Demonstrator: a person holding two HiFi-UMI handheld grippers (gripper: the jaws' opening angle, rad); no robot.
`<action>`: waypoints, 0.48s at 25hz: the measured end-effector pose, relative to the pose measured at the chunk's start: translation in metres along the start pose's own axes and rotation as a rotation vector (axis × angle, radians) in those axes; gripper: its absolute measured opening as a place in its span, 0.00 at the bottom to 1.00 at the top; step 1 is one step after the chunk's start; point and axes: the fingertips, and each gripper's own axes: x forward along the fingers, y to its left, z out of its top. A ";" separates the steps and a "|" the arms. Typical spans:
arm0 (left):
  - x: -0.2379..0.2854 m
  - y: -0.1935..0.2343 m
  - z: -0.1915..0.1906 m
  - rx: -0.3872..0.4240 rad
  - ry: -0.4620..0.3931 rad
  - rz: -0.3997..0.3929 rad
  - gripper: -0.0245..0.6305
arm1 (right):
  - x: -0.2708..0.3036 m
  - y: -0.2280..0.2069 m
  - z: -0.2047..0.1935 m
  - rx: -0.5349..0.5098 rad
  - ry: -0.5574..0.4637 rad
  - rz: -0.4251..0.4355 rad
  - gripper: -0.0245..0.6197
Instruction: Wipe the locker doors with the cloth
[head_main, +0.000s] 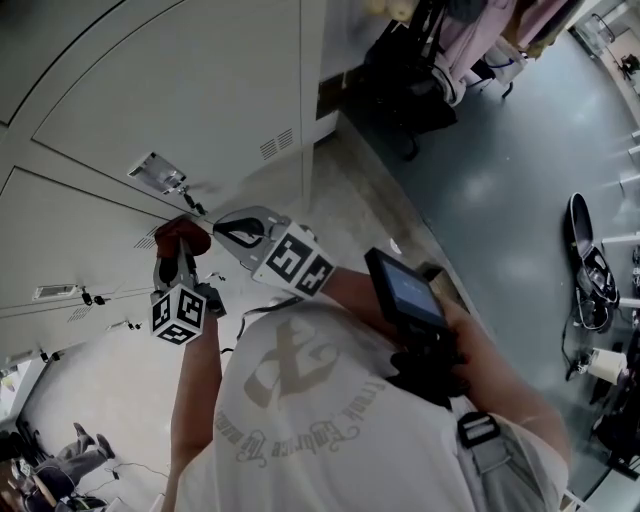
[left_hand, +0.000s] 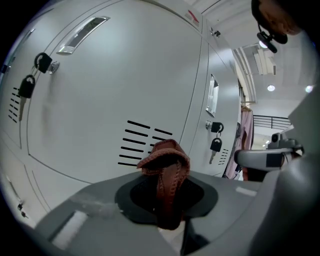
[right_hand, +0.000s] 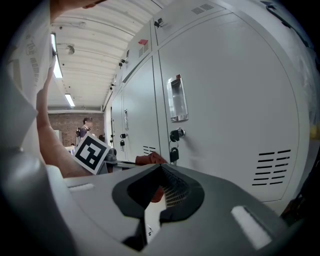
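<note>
Low in frame, the left gripper (left_hand: 167, 186) clenched the red cloth (left_hand: 165, 155) bunched forward to meet the locker door (left_hand: 100, 100); the right gripper (right_hand: 160, 172) hung closed, empty.

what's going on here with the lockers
A person stands at a row of grey lockers with a gripper in each hand. The left gripper is shut on a bunched reddish-brown cloth and holds it up to a locker door, near the vent slots. Whether the cloth touches the door can't be told. The right gripper hangs beside it, jaws together and holding nothing.
</note>
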 end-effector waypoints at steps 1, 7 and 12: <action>-0.003 0.001 0.001 -0.004 -0.006 0.002 0.17 | 0.000 0.002 0.001 -0.002 -0.001 0.004 0.05; -0.009 -0.002 0.000 -0.003 -0.018 -0.008 0.17 | -0.008 0.007 0.002 -0.028 0.008 0.021 0.05; -0.022 0.026 0.006 -0.005 -0.046 0.038 0.17 | 0.002 0.010 -0.004 -0.016 0.022 0.018 0.05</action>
